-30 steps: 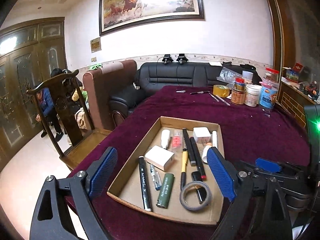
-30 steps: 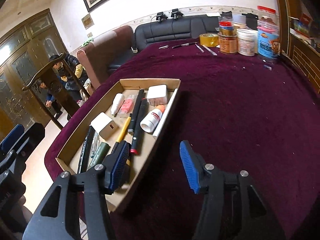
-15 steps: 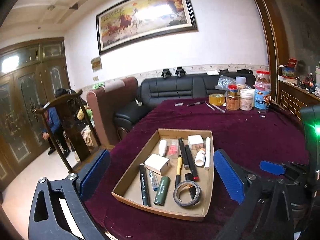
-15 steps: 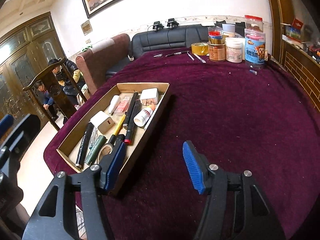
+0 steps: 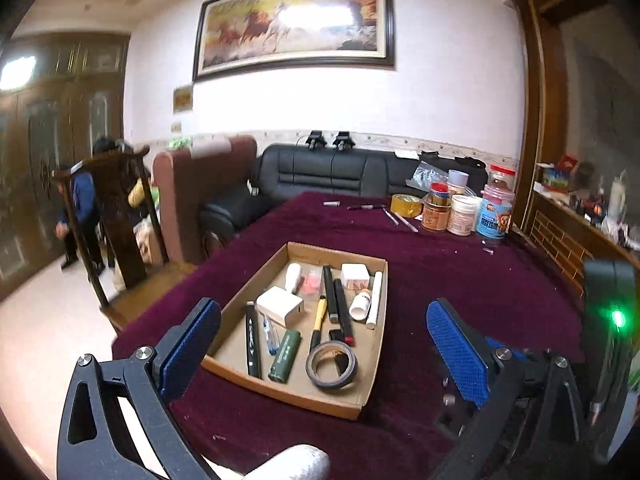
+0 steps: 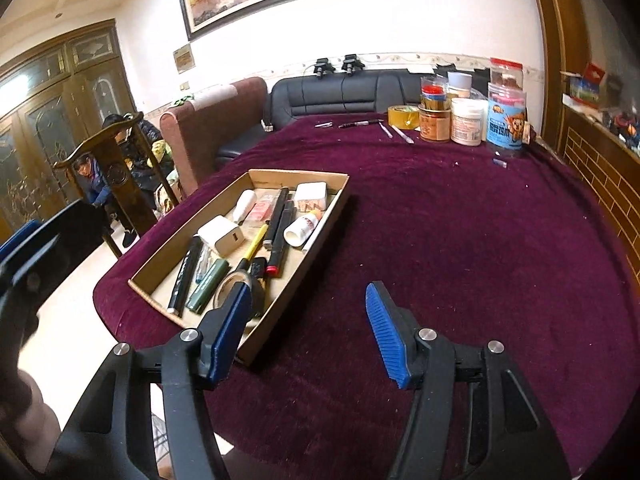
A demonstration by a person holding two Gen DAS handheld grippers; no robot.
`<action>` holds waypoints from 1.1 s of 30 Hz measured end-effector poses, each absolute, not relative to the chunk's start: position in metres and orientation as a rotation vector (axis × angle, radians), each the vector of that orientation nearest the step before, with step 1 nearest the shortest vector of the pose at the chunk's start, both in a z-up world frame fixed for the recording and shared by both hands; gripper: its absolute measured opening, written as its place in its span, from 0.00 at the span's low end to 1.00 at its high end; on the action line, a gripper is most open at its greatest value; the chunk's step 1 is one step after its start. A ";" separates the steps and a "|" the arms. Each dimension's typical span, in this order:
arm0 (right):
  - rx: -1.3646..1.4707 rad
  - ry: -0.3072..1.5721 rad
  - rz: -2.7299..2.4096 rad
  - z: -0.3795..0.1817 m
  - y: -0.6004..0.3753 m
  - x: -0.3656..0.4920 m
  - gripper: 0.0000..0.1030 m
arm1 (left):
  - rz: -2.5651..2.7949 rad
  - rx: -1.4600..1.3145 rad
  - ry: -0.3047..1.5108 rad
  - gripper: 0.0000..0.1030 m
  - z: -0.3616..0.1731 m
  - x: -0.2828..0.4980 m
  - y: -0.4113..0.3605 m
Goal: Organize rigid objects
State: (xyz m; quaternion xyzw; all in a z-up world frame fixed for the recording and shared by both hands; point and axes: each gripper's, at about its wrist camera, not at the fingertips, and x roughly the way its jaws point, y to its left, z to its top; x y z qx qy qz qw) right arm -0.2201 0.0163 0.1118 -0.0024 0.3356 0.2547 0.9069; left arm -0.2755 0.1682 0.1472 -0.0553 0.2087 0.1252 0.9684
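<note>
Grippers, left (image 5: 320,344) and right (image 6: 308,328), both pull back from the tray (image 5: 362,402) with jaws open and empty, so sorting looks finished.

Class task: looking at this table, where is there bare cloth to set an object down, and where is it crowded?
Free: the purple tablecloth between the cardboard tray and the jars at the far edge. Crowded: inside the tray, and the far edge by the yellow tape roll.

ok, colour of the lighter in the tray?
Dark green lighter with pale lettering, lying in the cardboard tray; clearest in the left wrist view.
</note>
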 end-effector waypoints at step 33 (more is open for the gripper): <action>-0.177 0.724 0.531 0.086 0.059 -0.232 0.64 | 0.353 -0.202 0.572 0.99 0.108 -0.263 0.211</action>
